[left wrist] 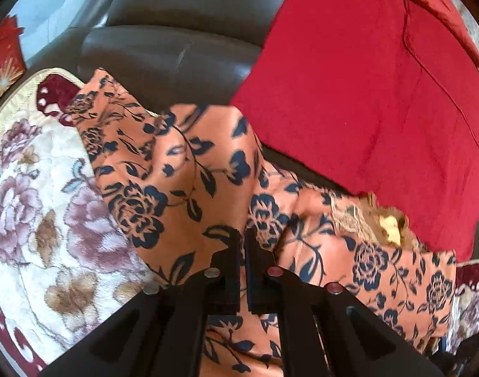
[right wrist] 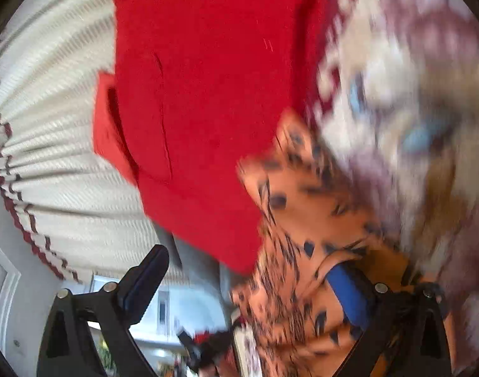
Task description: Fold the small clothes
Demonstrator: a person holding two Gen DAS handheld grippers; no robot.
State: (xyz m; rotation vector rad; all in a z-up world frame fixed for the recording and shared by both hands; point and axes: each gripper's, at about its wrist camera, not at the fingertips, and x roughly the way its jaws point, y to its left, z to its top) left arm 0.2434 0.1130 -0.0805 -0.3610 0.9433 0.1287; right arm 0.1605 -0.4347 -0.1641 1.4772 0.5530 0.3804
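An orange garment with dark blue flowers [left wrist: 189, 169] lies rumpled across a floral blanket and a dark leather sofa. My left gripper [left wrist: 242, 235] is shut on a fold of this garment near its lower middle. In the right wrist view the same orange garment [right wrist: 302, 220] is blurred and drapes over the right finger [right wrist: 349, 295]. My right gripper [right wrist: 245, 276] is open, its left finger [right wrist: 145, 279] out in free air. A red garment [left wrist: 365, 94] lies behind the orange one; it also shows in the right wrist view [right wrist: 201, 94].
A cream floral blanket with dark red border [left wrist: 35, 194] covers the seat at left. The dark leather sofa back [left wrist: 183, 31] is behind. A cream ribbed cloth [right wrist: 51, 125] hangs at left in the right wrist view. A red box [left wrist: 3, 62] is at far left.
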